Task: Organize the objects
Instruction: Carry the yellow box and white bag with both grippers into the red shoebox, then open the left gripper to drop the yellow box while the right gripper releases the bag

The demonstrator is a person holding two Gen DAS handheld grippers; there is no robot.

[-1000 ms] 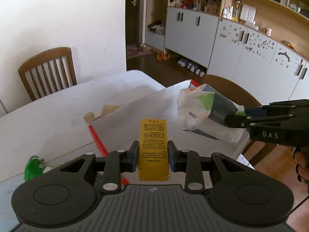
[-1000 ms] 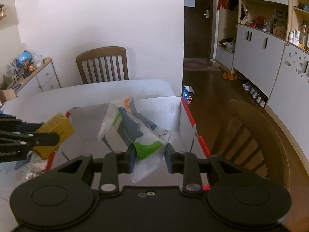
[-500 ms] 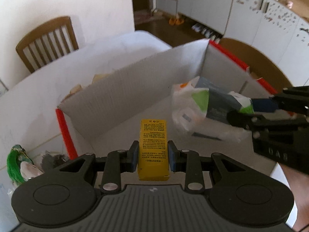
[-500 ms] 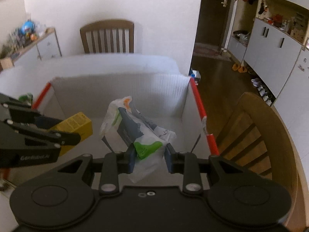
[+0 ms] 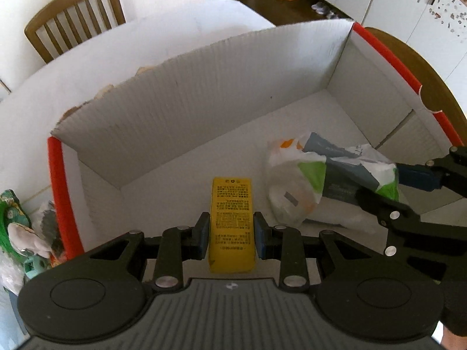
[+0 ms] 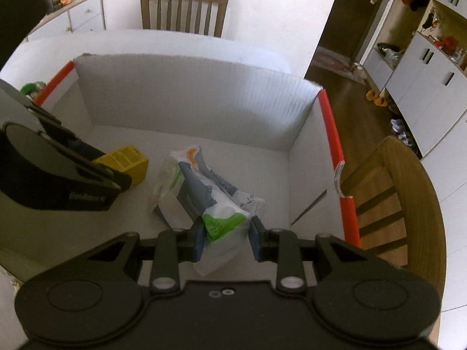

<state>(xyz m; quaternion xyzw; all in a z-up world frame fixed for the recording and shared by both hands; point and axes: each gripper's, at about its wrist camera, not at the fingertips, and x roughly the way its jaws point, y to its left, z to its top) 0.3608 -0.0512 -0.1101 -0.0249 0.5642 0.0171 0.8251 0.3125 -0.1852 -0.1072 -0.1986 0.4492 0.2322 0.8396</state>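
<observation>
Left wrist view: the left gripper (image 5: 232, 234) is clamped on a yellow rectangular carton printed with black text (image 5: 232, 218), its 2 blue pads pressing the carton's long sides. The carton points down into a large white corrugated cardboard box with red edge strips (image 5: 186, 108), above the box floor; whether it touches the floor cannot be told. At the right, the right gripper (image 5: 388, 185) holds a white plastic bag with green and orange print wrapped round a grey pack (image 5: 303, 182), which hangs low inside the same box, just beside the carton. Green and white clutter (image 5: 17, 227) lies outside the box's left wall, and a brown wooden slat-back chair (image 5: 73, 17) stands beyond the white table (image 5: 29, 93).

Right wrist view: the right gripper (image 6: 224, 237) is closed on the green-printed end of the plastic bag (image 6: 204, 192), whose far end points at the box floor. The left gripper's black body (image 6: 58, 175) enters from the left, the yellow carton (image 6: 128, 160) between its fingers, apart from the bag. Box walls (image 6: 192, 96) surround both items. A second wooden chair (image 6: 391, 192) stands outside the right red edge.
</observation>
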